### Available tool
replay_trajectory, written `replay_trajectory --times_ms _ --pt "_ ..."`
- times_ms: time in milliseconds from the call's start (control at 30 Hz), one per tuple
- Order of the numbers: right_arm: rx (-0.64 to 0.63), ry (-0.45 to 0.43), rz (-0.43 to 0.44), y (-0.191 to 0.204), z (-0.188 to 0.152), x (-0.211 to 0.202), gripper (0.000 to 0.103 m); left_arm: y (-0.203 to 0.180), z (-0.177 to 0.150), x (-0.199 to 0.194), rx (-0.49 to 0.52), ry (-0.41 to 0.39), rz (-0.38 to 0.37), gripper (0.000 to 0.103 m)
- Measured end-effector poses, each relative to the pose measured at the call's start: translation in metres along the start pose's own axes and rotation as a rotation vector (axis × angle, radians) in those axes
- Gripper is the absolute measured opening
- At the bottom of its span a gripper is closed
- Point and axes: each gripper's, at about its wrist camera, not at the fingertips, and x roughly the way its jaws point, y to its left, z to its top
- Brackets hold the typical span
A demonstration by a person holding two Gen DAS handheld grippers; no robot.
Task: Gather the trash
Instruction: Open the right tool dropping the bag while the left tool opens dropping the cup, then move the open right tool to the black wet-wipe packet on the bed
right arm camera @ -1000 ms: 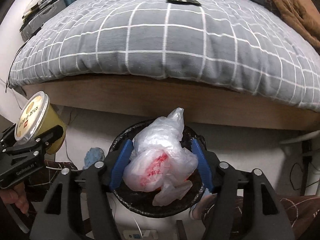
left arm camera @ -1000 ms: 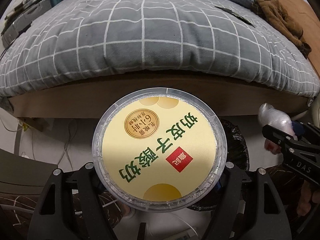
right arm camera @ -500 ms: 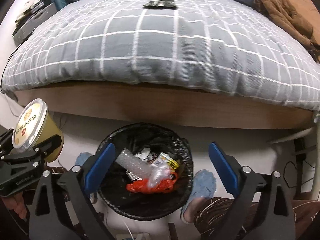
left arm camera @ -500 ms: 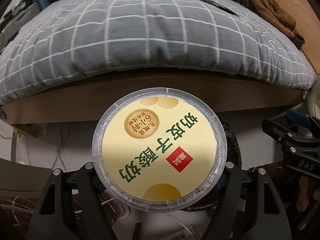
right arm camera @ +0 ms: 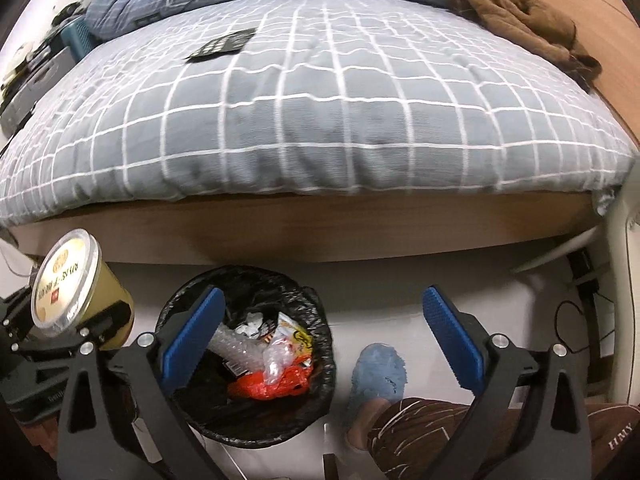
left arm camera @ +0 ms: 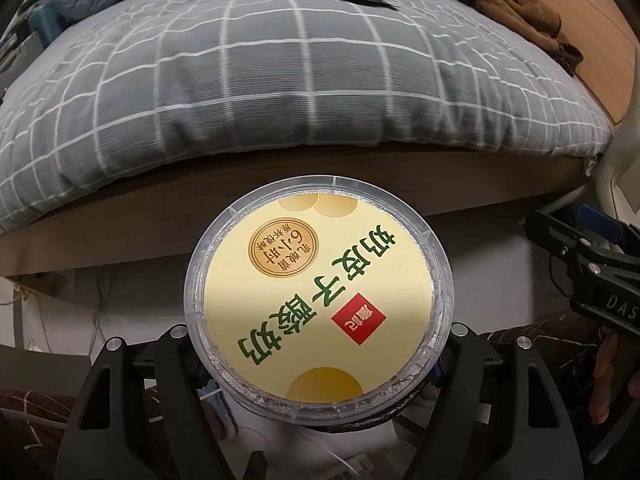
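My left gripper (left arm camera: 316, 364) is shut on a yellow yogurt cup (left arm camera: 320, 292) with a clear lid and green writing; the cup fills the left wrist view. The cup (right arm camera: 76, 284) and the left gripper (right arm camera: 60, 340) also show at the left of the right wrist view, beside the bin. My right gripper (right arm camera: 320, 336) is open and empty above a black-lined trash bin (right arm camera: 188, 304) on the floor. In the bin lie a clear plastic bag with red print (right arm camera: 276, 372) and other wrappers. The right gripper (left arm camera: 576, 248) shows at the right edge of the left wrist view.
A bed with a grey checked duvet (right arm camera: 320, 112) and wooden frame (right arm camera: 320, 228) stands just behind the bin. A black flat item (right arm camera: 224, 44) and brown clothing (right arm camera: 520, 12) lie on it. The person's foot in a blue slipper (right arm camera: 380, 376) is right of the bin. Cables (right arm camera: 576, 320) lie at right.
My right gripper opened and dropped the plastic bag into the bin, then shifted to the right. My left gripper keeps its hold on the yogurt cup and has moved closer to the bin.
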Motion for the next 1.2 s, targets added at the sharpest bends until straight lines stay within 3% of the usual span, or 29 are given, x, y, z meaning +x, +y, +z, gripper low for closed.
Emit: replay_trajectory --times_ms 333,400,567,833,1200 --pt "0.023 -0.005 -0.004 -0.012 0.001 0.000 0.095 -0.015 -0.007 0.011 0.031 0.003 0.008 0.074" --pt "0.016 -0.007 -0.005 -0.009 0.001 0.000 0.095 -0.016 -0.007 0.012 0.040 -0.007 0.019 0.086" --pt "-0.007 -0.022 0.000 0.001 0.006 0.001 0.095 0.004 -0.011 -0.002 0.037 -0.057 0.058 0.097" --pt "-0.059 -0.100 -0.003 0.021 0.027 -0.011 0.095 0.037 -0.002 -0.022 0.005 -0.104 0.095 0.097" --pt "-0.062 -0.178 0.021 0.035 0.063 -0.028 0.095 0.064 0.037 -0.046 -0.053 -0.191 0.103 0.097"
